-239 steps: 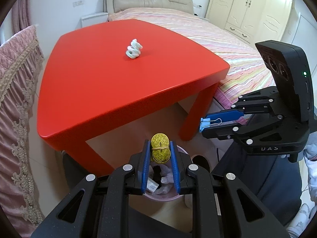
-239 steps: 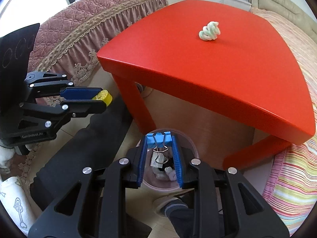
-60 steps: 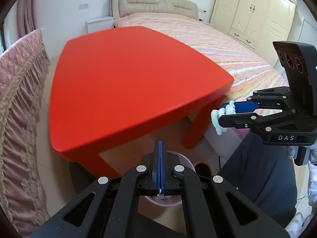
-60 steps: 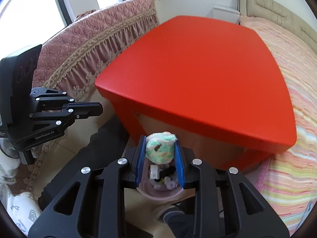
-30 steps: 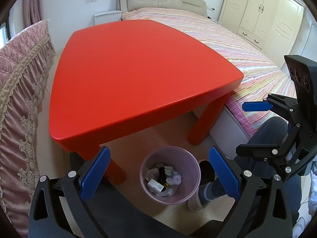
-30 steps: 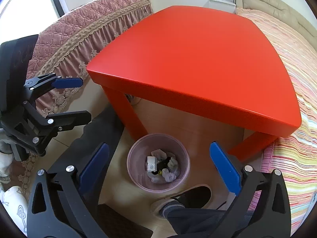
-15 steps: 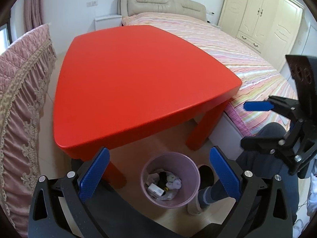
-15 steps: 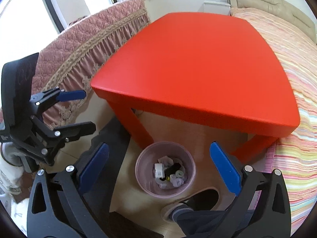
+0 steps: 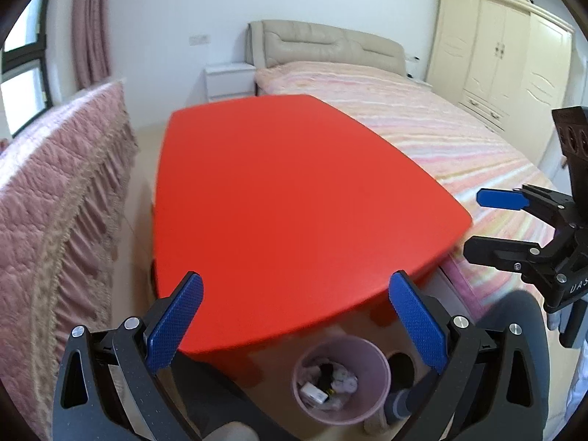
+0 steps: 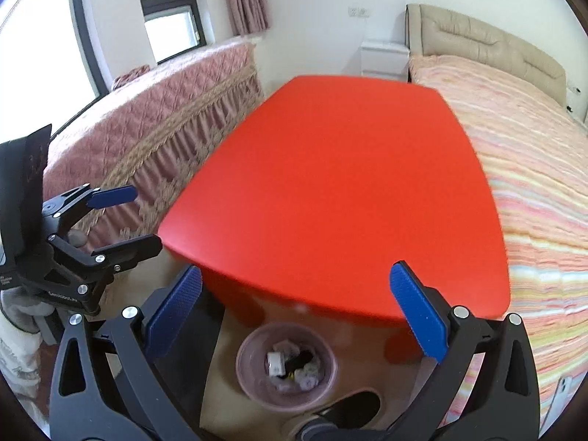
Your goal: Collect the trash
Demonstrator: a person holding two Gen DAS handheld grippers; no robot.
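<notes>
A pink trash bin (image 9: 371, 364) stands on the floor under the near edge of the red table (image 9: 286, 191), with several bits of trash (image 9: 327, 382) inside. It also shows in the right wrist view (image 10: 253, 352). My left gripper (image 9: 294, 316) is open wide and empty, held above the bin and the table's near edge. My right gripper (image 10: 294, 312) is open wide and empty too. The table top (image 10: 349, 169) holds nothing. Each gripper shows in the other's view: the right gripper (image 9: 488, 224) at the right, the left gripper (image 10: 125, 220) at the left.
A pink quilted sofa (image 9: 55, 191) stands left of the table. A striped bed (image 9: 422, 125) lies to the right, with a cream wardrobe (image 9: 514, 55) behind it and a white nightstand (image 9: 228, 81) at the back. The person's legs and shoe (image 10: 349, 408) are beside the bin.
Both grippers have lifted and tilted up, so the bin sits lower in each view and more of the room shows. Both stay open and empty.
</notes>
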